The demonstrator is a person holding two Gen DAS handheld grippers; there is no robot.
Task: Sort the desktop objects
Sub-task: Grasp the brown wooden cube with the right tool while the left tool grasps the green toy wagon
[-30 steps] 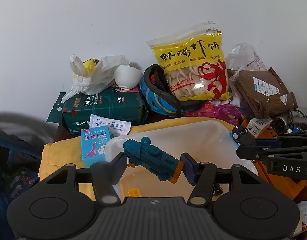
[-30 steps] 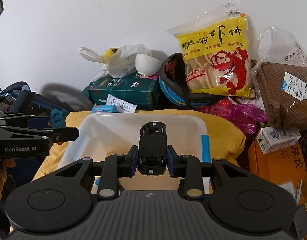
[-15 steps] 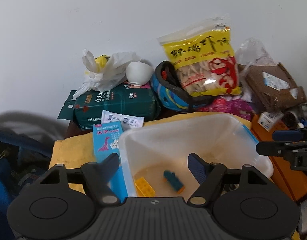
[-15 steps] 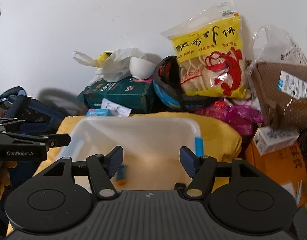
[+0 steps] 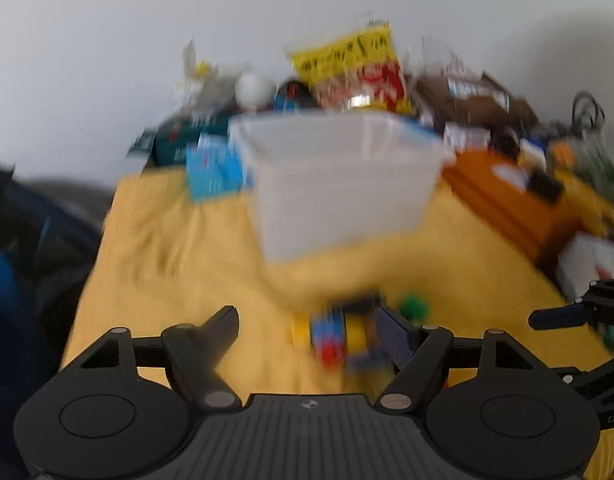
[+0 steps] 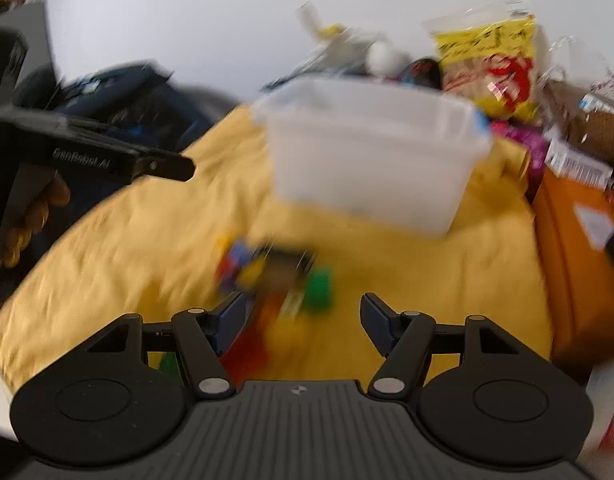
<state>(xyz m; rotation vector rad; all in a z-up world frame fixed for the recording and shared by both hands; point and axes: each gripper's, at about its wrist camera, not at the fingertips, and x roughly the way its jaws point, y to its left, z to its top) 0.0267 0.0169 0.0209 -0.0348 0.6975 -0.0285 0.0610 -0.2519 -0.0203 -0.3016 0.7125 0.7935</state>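
Observation:
Both views are blurred by motion. A translucent white plastic bin [image 5: 343,192] [image 6: 371,164] stands on a yellow cloth [image 5: 179,248] [image 6: 119,240]. In front of it lies a heap of small coloured toy blocks [image 5: 339,332] [image 6: 275,280], with a green block [image 5: 415,306] [image 6: 319,290] at its right side. My left gripper [image 5: 307,330] is open and empty, low over the cloth, the heap by its right finger. My right gripper [image 6: 303,320] is open and empty too, just short of the heap, which shows between and beyond its fingers.
Behind the bin a clutter lines the white wall: a yellow snack bag [image 5: 351,68] [image 6: 491,64], a white bowl [image 5: 253,88], a dark green pack [image 5: 179,140], a blue booklet [image 5: 215,168], a brown parcel [image 6: 595,128]. An orange box [image 5: 507,192] [image 6: 575,264] stands right.
Both grippers opened: the teal toy and the black toy car dropped into the bin. Both then pulled back and down, out from over the bin, to the block heap on the cloth.

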